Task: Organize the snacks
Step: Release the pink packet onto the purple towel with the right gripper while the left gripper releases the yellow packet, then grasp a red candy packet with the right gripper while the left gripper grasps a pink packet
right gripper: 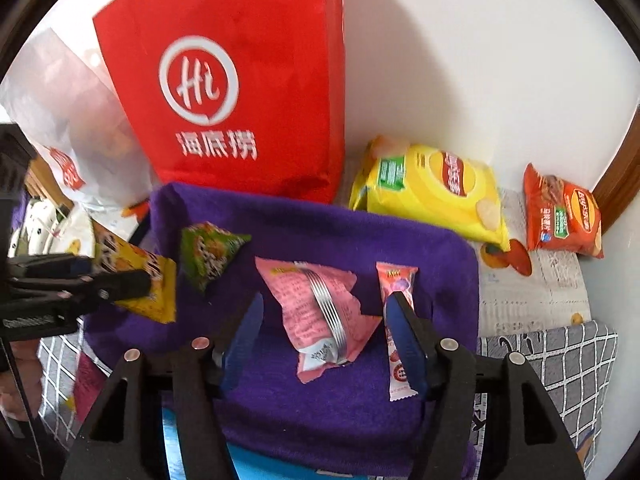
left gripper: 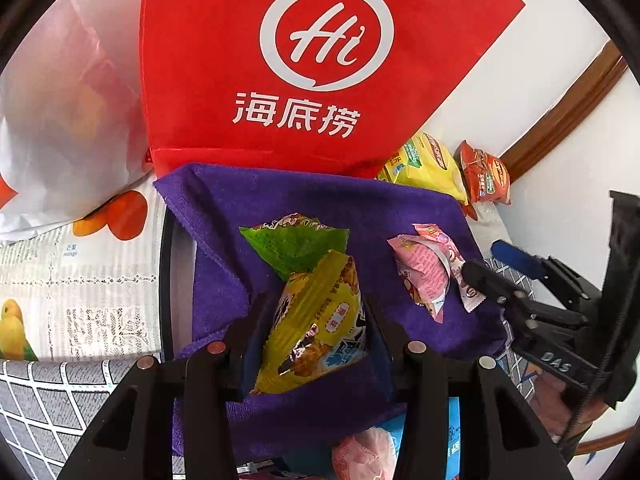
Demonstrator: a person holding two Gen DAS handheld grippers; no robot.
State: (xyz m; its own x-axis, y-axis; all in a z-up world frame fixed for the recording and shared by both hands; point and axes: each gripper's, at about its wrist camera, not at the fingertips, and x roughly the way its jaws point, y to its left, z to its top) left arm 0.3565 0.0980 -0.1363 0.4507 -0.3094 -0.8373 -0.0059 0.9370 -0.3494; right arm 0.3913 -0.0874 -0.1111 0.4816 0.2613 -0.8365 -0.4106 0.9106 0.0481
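Slippage looked the main risk: the left hand-held gripper (left gripper: 310, 332) was closed on a yellow snack packet (left gripper: 316, 320) above the purple cloth (left gripper: 400, 208), and crinkly film could slide out or crush under a hard squeeze. The right hand-held gripper (right gripper: 324, 336) stood wide open around a pink triangular packet (right gripper: 316, 312) lying on the cloth, holding nothing; its right finger touched the thin pink stick packet (right gripper: 398, 320) and might drag it along. The red bag (left gripper: 280, 60) read "Hi" and "海底捞"; the yellow chip bag (right gripper: 432, 192) and the orange chip bag (right gripper: 560, 216) showed Lay's-style logos, their small print unreadable.
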